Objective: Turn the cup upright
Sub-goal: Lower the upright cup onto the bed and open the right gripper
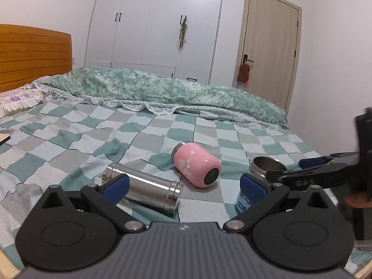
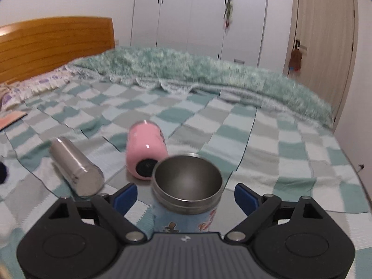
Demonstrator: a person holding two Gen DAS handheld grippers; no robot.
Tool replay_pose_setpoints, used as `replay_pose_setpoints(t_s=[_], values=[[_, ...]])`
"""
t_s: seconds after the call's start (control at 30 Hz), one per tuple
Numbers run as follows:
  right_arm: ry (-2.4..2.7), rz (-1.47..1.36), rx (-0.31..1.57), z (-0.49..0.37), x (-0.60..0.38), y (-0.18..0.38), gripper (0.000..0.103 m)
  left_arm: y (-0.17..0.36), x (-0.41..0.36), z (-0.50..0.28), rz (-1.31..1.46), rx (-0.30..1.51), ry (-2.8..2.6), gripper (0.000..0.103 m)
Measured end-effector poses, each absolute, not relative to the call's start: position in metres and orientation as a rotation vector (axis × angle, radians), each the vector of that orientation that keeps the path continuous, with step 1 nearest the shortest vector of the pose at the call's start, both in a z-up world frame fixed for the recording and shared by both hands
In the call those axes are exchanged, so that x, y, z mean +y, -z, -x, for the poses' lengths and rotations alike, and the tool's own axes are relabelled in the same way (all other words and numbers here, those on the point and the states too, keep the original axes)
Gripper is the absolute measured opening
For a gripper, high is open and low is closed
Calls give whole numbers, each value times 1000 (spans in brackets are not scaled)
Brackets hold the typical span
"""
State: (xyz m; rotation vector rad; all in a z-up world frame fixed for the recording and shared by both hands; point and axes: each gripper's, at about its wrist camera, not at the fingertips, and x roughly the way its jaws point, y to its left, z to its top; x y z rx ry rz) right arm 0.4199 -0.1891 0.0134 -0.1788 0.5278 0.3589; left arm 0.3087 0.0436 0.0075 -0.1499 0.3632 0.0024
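A blue cartoon-print cup with a steel rim [image 2: 187,187] stands upright on the checkered bedspread, between the fingers of my right gripper [image 2: 186,196], which is open and not touching it. In the left wrist view the same cup [image 1: 264,166] stands at the right with the right gripper's fingers [image 1: 311,174] around it. My left gripper [image 1: 183,186] is open and empty. A pink cup [image 1: 197,165] lies on its side ahead of it, also in the right wrist view [image 2: 145,150]. A steel cup [image 1: 146,190] lies on its side at the left, also in the right wrist view [image 2: 75,167].
The bedspread [image 1: 81,139] covers a bed with a folded green quilt [image 1: 162,90] across the far side, a pillow [image 1: 16,100] and wooden headboard [image 1: 32,53] at the left. White wardrobes and a door stand behind. The bed's right edge [image 2: 358,162] is close.
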Motion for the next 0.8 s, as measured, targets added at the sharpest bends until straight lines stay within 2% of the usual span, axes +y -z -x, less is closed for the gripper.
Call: replay_pose_setpoints(t_s=[0.17,0.37,0.8], values=[[-363,124,440,-362,-209,-52,96,-28,42,-262,117,299,-40,103],[-398,85,350,-277,-230,-73,102,-46,36,-204,50,239,-35,103],[-440,33,334,-187,-234,-79,103,-54,33,-131,52,205,-54,103]])
